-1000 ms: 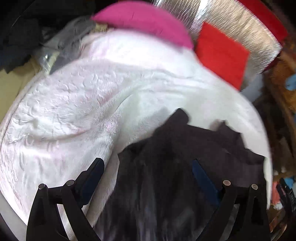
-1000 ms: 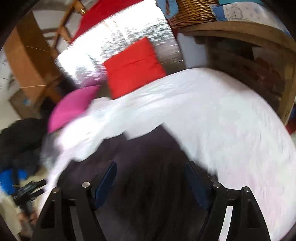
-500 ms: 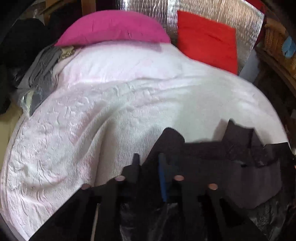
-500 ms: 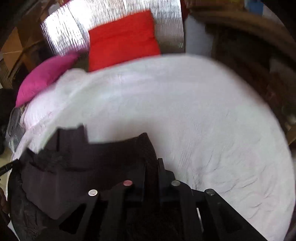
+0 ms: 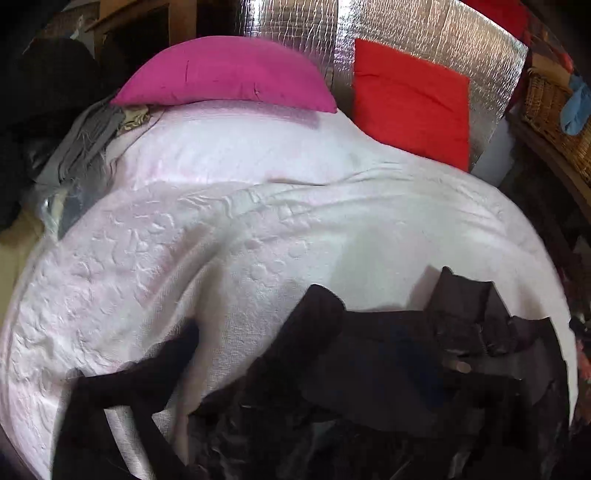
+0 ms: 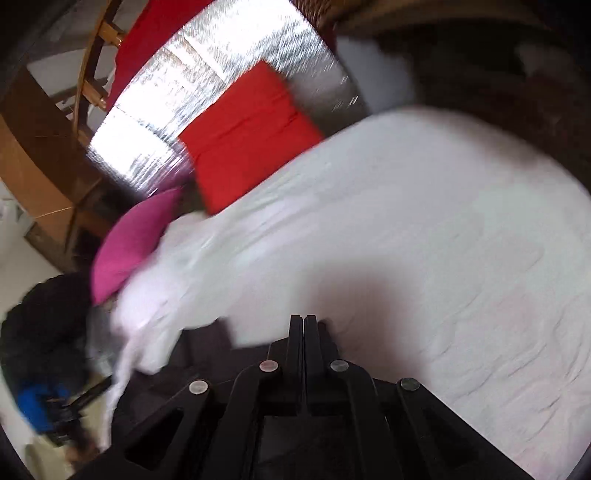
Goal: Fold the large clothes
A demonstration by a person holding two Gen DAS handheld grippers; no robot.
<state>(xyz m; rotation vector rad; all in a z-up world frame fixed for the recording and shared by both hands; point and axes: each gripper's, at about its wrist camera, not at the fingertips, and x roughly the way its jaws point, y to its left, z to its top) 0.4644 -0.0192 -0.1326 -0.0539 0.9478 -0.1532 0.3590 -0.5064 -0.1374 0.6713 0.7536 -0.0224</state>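
Observation:
A large dark garment [image 5: 388,369] lies bunched at the near edge of the white bed cover [image 5: 258,240]. It drapes over my left gripper, whose fingers are hidden under the cloth; only a dark blurred finger [image 5: 173,354] shows at lower left. In the right wrist view my right gripper [image 6: 303,325] is shut with its fingers pressed together, just above the white cover [image 6: 443,240]. A piece of the dark garment [image 6: 207,347] lies to its left. Whether cloth is pinched between the right fingers is not visible.
A pink pillow [image 5: 225,74] and a red cushion [image 5: 410,99] lean on a silver foil headboard [image 5: 388,33]. Grey and dark clothes [image 5: 81,136] pile at the bed's left. A wicker basket [image 5: 554,107] stands on a wooden shelf at right.
Both grippers closed from open on the dark garment and lifted it. Now the garment covers the left gripper, and the right gripper has swung and tilted, still shut.

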